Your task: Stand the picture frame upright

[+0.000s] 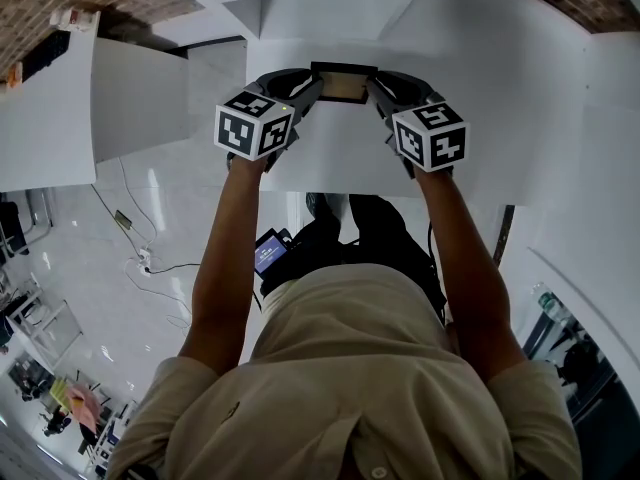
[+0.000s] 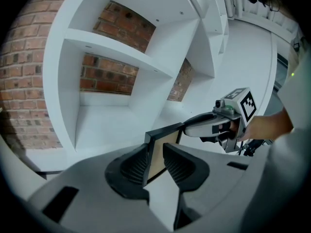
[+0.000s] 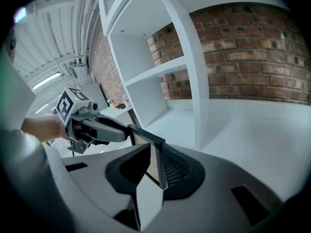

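Note:
A picture frame [image 1: 343, 83] with a black border and a tan panel is held between both grippers over the white table [image 1: 480, 108]. My left gripper [image 1: 307, 92] is shut on its left end and my right gripper [image 1: 376, 92] is shut on its right end. In the left gripper view the frame [image 2: 164, 144] stands edge-on between the ribbed pads [image 2: 179, 167], with the right gripper [image 2: 214, 125] at its far end. The right gripper view shows the frame [image 3: 146, 136] clamped the same way, the left gripper [image 3: 95, 125] beyond it. Whether the frame's bottom edge touches the table is hidden.
A white shelving unit [image 2: 121, 57] with open compartments stands just ahead, with a brick wall [image 3: 252, 52] behind it. A white upright panel [image 3: 194, 81] divides the shelf. Past the table's left edge lies glossy floor with cables [image 1: 140, 258].

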Demonstrator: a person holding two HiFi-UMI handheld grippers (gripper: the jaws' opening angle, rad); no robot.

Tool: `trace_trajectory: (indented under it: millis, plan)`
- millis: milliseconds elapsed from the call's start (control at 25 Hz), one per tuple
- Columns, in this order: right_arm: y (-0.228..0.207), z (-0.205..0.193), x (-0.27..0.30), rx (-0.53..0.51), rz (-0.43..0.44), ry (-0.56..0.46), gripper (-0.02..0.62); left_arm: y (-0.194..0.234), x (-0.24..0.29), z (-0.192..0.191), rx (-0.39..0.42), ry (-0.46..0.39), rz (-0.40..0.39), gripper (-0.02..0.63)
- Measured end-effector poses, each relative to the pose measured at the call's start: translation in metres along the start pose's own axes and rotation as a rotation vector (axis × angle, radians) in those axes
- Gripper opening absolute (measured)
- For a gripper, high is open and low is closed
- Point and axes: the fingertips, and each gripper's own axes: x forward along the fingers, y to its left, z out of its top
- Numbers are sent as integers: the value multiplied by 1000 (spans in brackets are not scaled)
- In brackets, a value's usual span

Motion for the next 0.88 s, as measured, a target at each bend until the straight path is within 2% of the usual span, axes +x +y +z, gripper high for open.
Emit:
trace_trajectory:
  millis: [880]
  plan:
    - [18, -14, -15, -153, -22, 9, 71, -17, -13, -14, 41, 7, 14, 83]
